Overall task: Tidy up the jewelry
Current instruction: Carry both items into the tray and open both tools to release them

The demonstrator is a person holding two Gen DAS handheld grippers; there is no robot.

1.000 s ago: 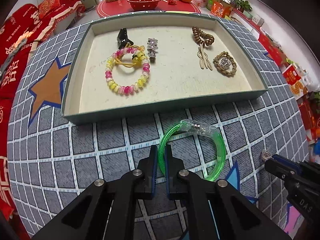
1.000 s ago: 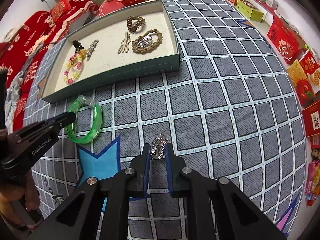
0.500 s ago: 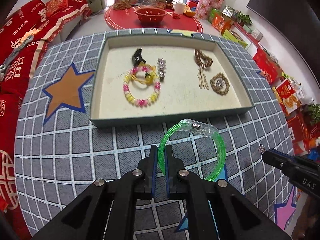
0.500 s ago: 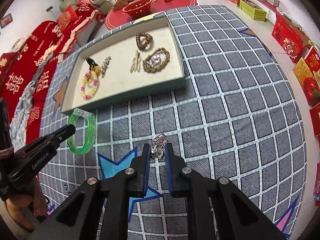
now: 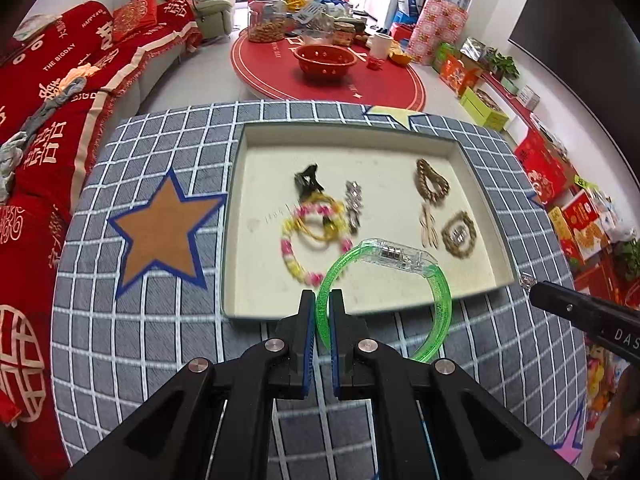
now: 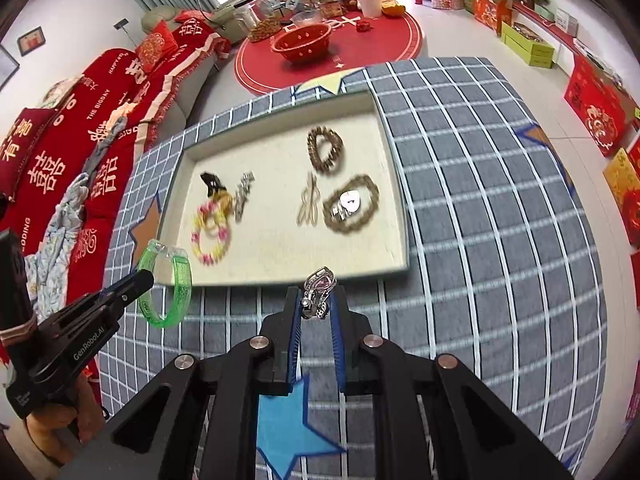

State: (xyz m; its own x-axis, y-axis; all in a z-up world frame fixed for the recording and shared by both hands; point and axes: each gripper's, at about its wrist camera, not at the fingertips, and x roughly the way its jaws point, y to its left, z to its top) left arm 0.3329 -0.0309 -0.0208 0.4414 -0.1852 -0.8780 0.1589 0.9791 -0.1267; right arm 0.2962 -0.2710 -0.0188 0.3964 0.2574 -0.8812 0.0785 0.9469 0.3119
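My left gripper (image 5: 322,304) is shut on a green translucent bangle (image 5: 438,292), held in the air above the near edge of the jewelry tray (image 5: 234,216). It also shows in the right wrist view (image 6: 178,292). My right gripper (image 6: 316,300) is shut on a small silver jewelry piece (image 6: 318,286), held above the cloth just in front of the tray (image 6: 402,208). In the tray lie a pink-yellow bead bracelet (image 5: 294,258), a black clip (image 5: 306,180), a silver clip (image 5: 354,206) and brown bracelets (image 5: 458,234).
The tray sits on a grey checked cloth (image 5: 160,340) with star patches. Behind it stand a round red table (image 5: 328,76) with a red bowl (image 5: 325,58), a red sofa (image 5: 52,92) at the left and gift boxes (image 5: 576,220) at the right.
Both grippers have risen and moved toward the tray, carrying the green bangle and the silver piece. The bangle, on the cloth a second ago, now hangs over the tray's near edge.
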